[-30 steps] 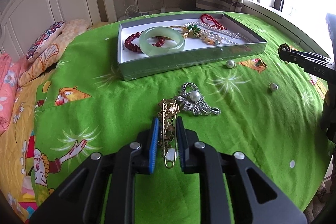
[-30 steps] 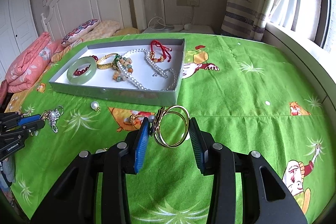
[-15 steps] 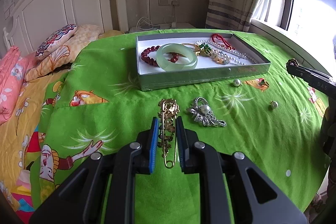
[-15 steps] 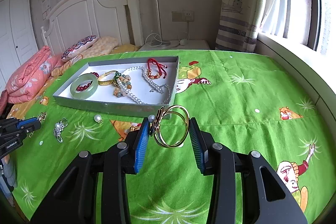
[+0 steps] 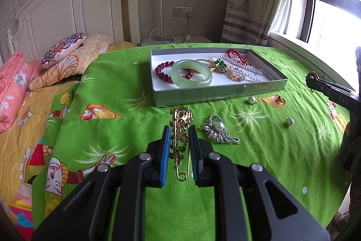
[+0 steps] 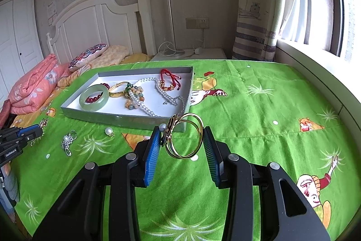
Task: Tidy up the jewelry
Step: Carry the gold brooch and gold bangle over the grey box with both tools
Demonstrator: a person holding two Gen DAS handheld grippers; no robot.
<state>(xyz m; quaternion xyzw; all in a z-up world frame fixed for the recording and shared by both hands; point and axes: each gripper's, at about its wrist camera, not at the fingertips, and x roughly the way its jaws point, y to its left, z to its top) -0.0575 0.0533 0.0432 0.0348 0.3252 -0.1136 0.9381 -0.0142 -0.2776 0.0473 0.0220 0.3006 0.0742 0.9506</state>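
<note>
My left gripper (image 5: 179, 131) is shut on a gold pin brooch (image 5: 180, 128) and holds it above the green bedspread. My right gripper (image 6: 181, 133) is shut on a gold coil bangle (image 6: 185, 136), held above the bed in front of the grey tray (image 6: 126, 116). The tray (image 5: 216, 92) holds a jade bangle (image 5: 191, 77), red beads, a pearl necklace (image 6: 162, 92) and a red cord bracelet (image 6: 169, 80). A silver pearl brooch (image 5: 217, 129) lies on the bed right of my left gripper. Loose pearl pieces (image 5: 252, 100) (image 5: 290, 121) and a small gold ring (image 5: 281, 99) lie near the tray.
The bed's white headboard (image 5: 67, 8) and pillows (image 5: 65, 51) are at the back left. A folded pink quilt (image 6: 33, 85) lies left. A nightstand with cables (image 6: 187, 53) stands behind the bed; window and curtain (image 6: 259, 3) are right.
Both grippers have risen and pulled back from the tray, each keeping its piece. The tray and the loose pieces have not moved.
</note>
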